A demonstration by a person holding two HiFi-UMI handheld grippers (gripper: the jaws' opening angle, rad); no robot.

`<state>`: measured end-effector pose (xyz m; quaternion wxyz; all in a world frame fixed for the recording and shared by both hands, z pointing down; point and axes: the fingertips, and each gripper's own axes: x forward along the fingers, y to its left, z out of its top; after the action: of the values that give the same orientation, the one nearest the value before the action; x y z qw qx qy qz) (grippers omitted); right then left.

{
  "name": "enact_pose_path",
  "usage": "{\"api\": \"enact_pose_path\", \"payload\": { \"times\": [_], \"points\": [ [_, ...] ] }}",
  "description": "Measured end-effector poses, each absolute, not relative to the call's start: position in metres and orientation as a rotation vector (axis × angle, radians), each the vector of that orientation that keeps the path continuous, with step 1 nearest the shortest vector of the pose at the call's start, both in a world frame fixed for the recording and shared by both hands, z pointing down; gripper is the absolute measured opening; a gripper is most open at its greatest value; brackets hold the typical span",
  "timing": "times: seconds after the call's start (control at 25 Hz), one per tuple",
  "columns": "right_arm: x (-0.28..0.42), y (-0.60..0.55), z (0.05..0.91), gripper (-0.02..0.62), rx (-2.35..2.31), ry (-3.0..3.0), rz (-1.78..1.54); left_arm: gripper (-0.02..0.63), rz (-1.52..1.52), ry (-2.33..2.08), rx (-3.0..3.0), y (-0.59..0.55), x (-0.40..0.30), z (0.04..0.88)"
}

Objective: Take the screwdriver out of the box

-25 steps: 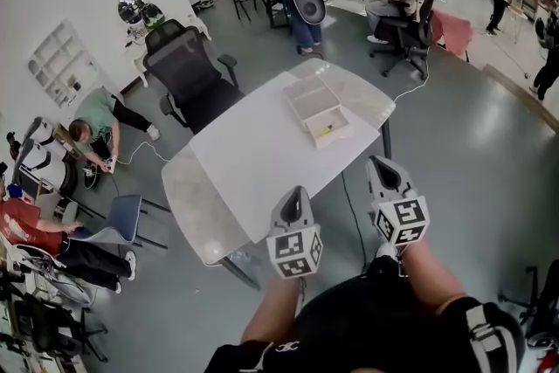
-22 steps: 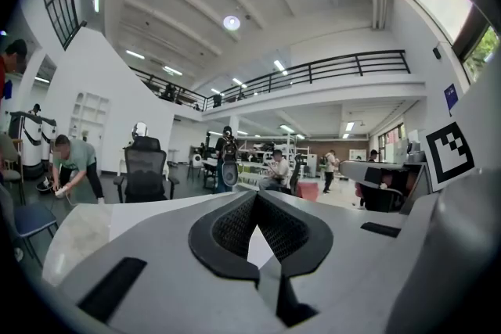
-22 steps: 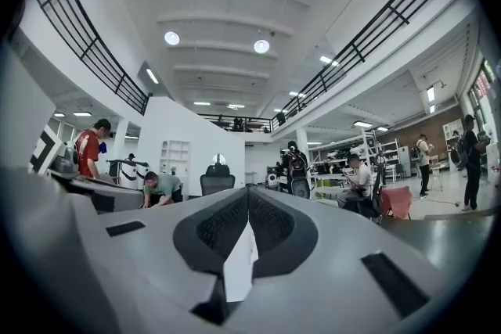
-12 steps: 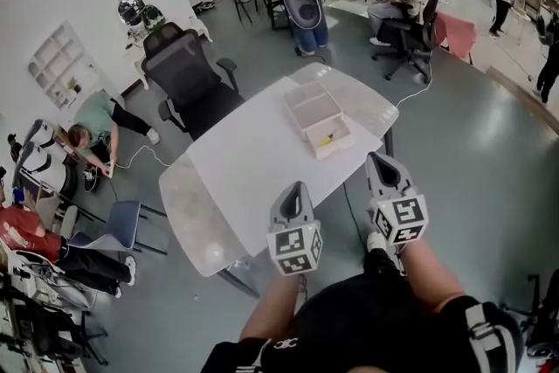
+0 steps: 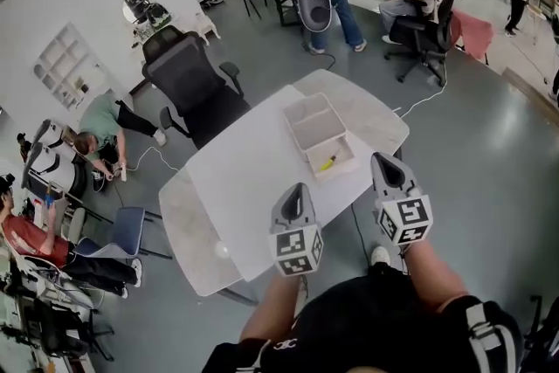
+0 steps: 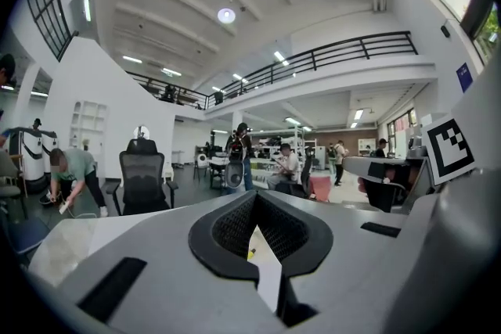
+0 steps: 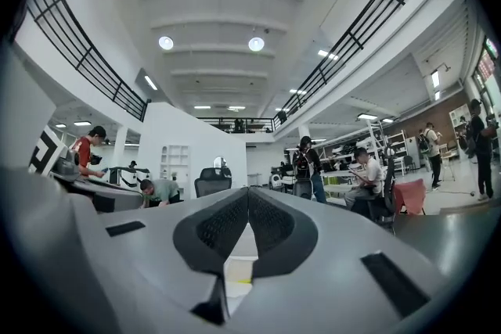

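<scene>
A yellow screwdriver [image 5: 328, 162] lies in the near half of an open white box [image 5: 307, 121] on the white table [image 5: 249, 175]. My left gripper [image 5: 296, 190] hangs over the table's near edge, short of the box, shut with nothing in it. To the right of the table's near corner, my right gripper [image 5: 385, 162] is also shut and empty. In the left gripper view the jaws of the left gripper [image 6: 254, 196] meet, and a bit of the screwdriver [image 6: 251, 253] shows below them. The right gripper [image 7: 248, 191] shows the same, with the screwdriver [image 7: 244, 281] as a yellow streak.
A black office chair [image 5: 190, 74] stands at the table's far left side. A blue chair [image 5: 127, 227] and a crouching person [image 5: 98, 128] are on the left. Several people and desks fill the back of the room. A cable [image 5: 417, 105] runs over the grey floor on the right.
The person has stepped towards the table. Both grippers have come forward with them, and the left one now reaches over the table's near edge. Both stay shut.
</scene>
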<state>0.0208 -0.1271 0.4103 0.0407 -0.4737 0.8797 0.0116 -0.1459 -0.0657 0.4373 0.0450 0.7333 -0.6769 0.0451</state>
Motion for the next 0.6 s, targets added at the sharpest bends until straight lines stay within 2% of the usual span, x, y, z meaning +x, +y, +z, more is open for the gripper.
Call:
{"api": "enact_pose_path", "payload": {
  "times": [0.6],
  "points": [
    [0.042, -0.292, 0.406, 0.014, -1.285, 2.806, 0.012, 0.014, 0.163, -2.139, 2.096, -0.226, -0.117, 0.438]
  ]
}}
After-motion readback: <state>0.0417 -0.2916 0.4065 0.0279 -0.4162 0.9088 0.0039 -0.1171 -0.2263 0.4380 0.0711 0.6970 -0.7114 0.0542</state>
